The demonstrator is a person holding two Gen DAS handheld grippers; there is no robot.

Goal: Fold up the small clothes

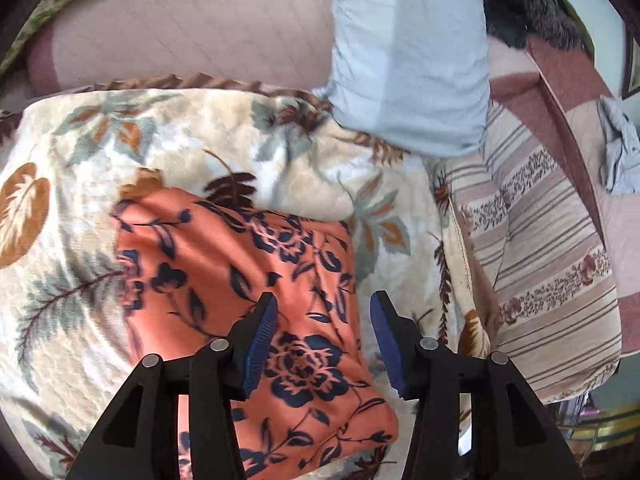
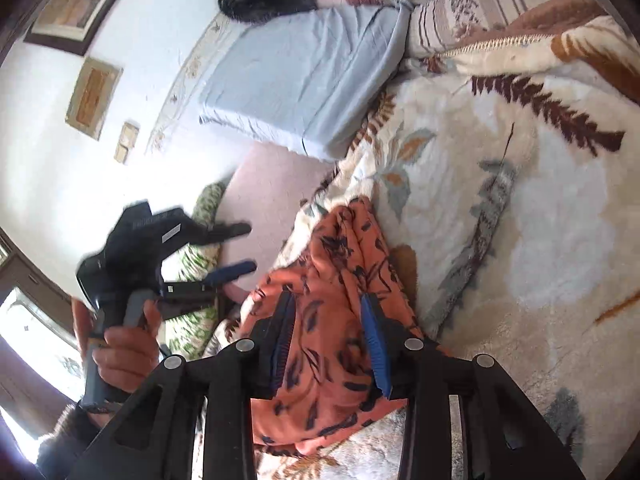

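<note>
Lying on a floral blanket, the orange garment sits beneath both parted grippers.

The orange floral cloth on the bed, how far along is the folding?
Done: the orange floral cloth lies folded into a compact rectangle on the cream leaf-patterned blanket. In hand: nothing; left gripper and right gripper are open. Left: possibly another fold.

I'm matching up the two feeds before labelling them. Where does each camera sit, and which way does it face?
Left wrist: on the left gripper, looking steeply down at the orange floral cloth on the blanket; its own open fingers show.
Right wrist: on the right gripper, facing across the bed towards the wall; its fingers, the left gripper and the hand holding it show.
Shared: cloth, blanket, blue pillow.
</note>
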